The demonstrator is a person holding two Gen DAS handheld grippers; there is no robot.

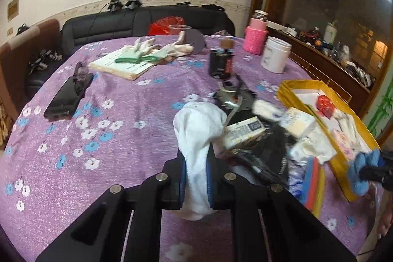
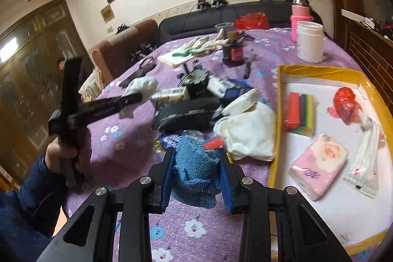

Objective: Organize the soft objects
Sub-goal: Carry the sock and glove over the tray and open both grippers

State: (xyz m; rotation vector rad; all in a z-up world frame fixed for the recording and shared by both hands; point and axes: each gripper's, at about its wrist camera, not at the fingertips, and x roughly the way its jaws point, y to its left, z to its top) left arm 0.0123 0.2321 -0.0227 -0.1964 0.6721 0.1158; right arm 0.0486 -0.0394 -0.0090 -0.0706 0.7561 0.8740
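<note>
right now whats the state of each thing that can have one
left tool: shut on the white sock
right tool: shut on the blue knitted cloth
yellow tray: holds sponges, tissue pack, red bag
white jar: upright, no lid
pink-sleeved bottle: upright, capped
phone: flat, screen dark

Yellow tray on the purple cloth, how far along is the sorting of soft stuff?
Done: the yellow tray already holds a pink tissue pack and sponges. In hand: the left gripper clamps a white cloth, the right gripper a blue knit cloth. Left: the cream cloth and gloves on the table.
</note>
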